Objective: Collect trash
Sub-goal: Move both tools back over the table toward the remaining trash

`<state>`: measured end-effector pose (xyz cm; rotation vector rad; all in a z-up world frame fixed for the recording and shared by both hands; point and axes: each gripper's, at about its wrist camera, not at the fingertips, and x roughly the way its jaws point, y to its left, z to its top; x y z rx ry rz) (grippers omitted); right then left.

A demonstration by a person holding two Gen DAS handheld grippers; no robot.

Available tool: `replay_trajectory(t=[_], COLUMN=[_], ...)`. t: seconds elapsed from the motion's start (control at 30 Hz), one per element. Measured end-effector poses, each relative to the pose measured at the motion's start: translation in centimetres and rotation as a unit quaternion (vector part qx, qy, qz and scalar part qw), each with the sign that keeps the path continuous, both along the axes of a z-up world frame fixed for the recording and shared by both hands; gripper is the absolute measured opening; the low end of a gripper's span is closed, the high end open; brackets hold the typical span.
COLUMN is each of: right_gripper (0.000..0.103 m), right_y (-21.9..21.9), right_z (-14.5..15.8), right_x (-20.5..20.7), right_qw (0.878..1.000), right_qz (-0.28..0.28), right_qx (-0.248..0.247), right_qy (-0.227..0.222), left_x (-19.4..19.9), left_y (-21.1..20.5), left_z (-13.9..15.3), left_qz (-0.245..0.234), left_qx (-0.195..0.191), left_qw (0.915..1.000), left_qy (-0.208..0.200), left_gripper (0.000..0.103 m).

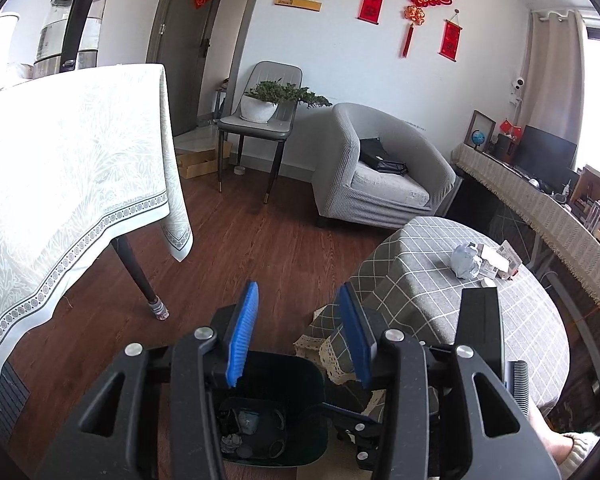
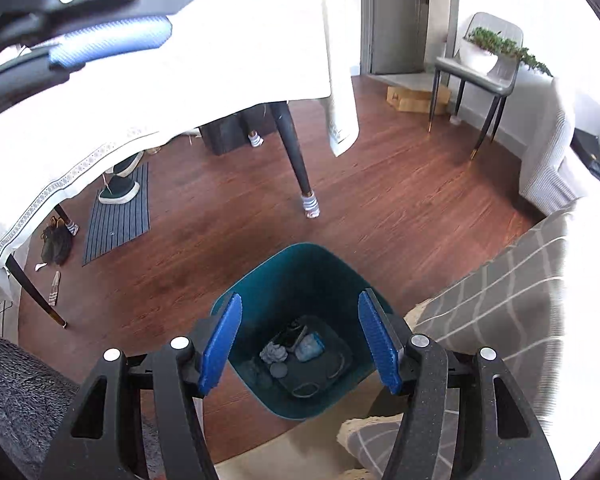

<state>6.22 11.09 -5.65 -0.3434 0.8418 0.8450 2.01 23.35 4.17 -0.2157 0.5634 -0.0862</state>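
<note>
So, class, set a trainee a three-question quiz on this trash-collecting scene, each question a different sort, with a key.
1. True or false: the right gripper is clamped on a piece of trash.
2. Multiple choice: the crumpled trash yet to be collected lies on A) the wooden floor, B) the checked tablecloth, C) the armchair.
3. Fill in: the teal bin stands on the ____.

Key: 1 false, both grippers are open and empty, the left gripper too; 2 B; 3 floor.
</note>
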Motion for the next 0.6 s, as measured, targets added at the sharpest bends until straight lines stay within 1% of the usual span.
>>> replay_trajectory(t=[0.1, 0.2, 0.33, 0.43, 0.5, 0.6], right_gripper=[0.057, 0.054, 0.053, 0.053, 0.053, 0.053], right_y=[-1.6, -3.4, -6.5, -9.0, -10.5, -12.7], right_z=[1.7, 3.1, 4.5, 5.2, 5.5, 5.8], right_x=[0.0, 0.2, 1.0, 1.7, 2.3, 3.1], right_qw=[1.000, 0.999, 0.997, 0.996, 0.994, 0.991], right_qz=[-0.009, -0.022, -0.050, -0.073, -0.090, -0.118], right_qx=[0.009, 0.015, 0.020, 0.023, 0.024, 0.029], right_qy=[-0.016, -0.033, -0.046, -0.051, -0.053, -0.054], left_x=[0.3, 0.7, 1.5, 2.5, 3.0, 3.6], left_y=[-0.7, -2.1, -4.3, -6.0, -7.1, -8.7], left_z=[0.3, 0.8, 0.7, 0.2, 0.0, -0.3], left_qz=[-0.001, -0.007, -0.019, -0.028, -0.032, -0.043], left_qx=[-0.026, -0.034, -0.031, -0.024, -0.022, -0.017], left_qw=[0.9996, 0.9992, 0.9992, 0.9993, 0.9992, 0.9989], left_qy=[-0.010, -0.021, -0.018, -0.008, -0.005, -0.001], left_gripper=[0.050, 0.052, 0.053, 0.055, 0.061, 0.065])
